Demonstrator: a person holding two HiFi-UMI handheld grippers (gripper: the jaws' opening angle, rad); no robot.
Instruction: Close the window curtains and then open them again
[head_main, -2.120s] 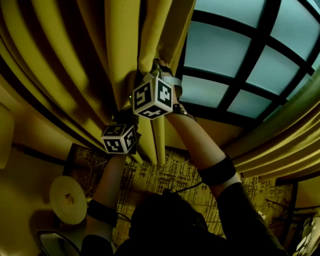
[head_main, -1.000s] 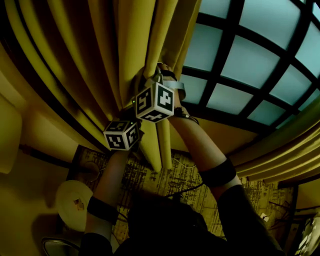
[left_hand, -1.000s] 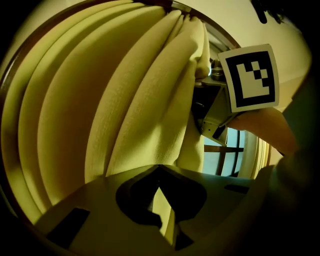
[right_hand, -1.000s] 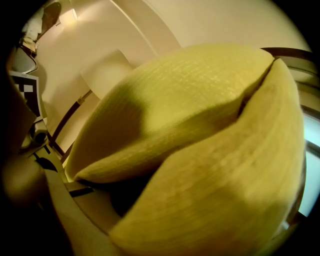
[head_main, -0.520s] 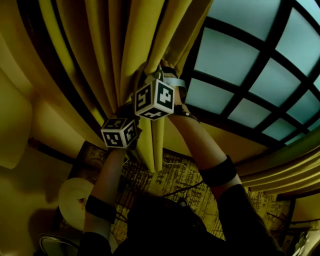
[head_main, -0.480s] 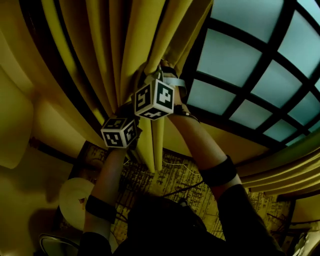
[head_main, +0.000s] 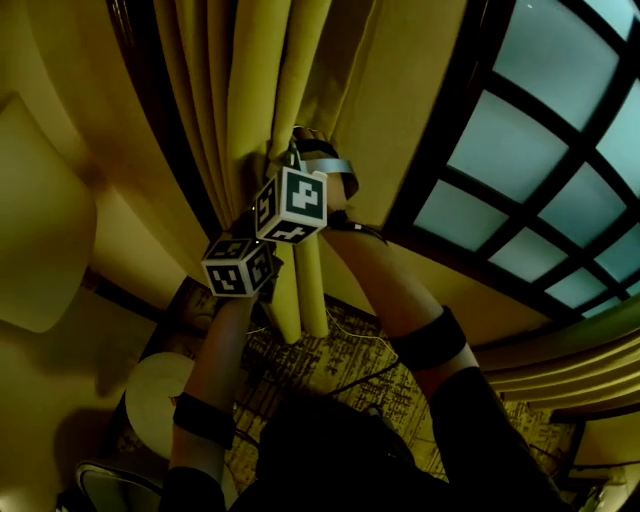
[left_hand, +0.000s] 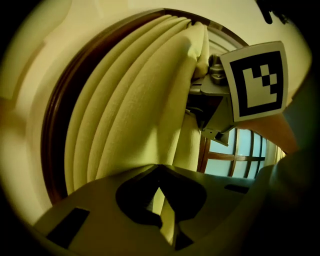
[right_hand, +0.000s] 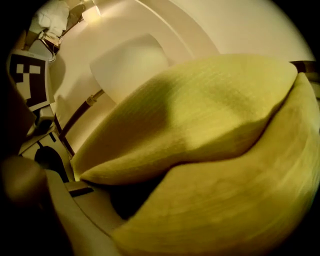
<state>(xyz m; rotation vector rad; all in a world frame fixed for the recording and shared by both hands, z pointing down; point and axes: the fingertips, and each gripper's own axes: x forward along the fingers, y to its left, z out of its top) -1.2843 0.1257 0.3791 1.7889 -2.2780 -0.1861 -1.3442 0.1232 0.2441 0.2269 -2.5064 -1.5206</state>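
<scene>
Both grippers are on the yellow curtain (head_main: 255, 110), which hangs bunched in tight folds at the left edge of the window (head_main: 520, 150). The dark-framed panes to its right are bare.

Left gripper (left_hand: 161, 197): jaws fully together, with only a thin sliver of cloth showing in the slit. I read that as a pinch on a fold's edge. Right gripper (right_hand: 127, 197) sits just above and beside the left one in the head view. Its jaws are clenched on a thick wad of fabric that fills nearly its whole view (so no doubt about that grip).

Step, imo: this is the open end of the cycle, w/ the curtain stacked at the frame and the glass uncovered. Whether it's the last bit of reopening or the set-up for a drag across, I can't tell from this moment alone.

Next move depends on that:
- If reopening: push the bundle snug to the frame, then release both grippers and back straight out so no fold snags.
- If closing: keep both grips, haul level toward the right along the rail, w/ the hands moving together so the thin left pinch doesn't slip.
</scene>
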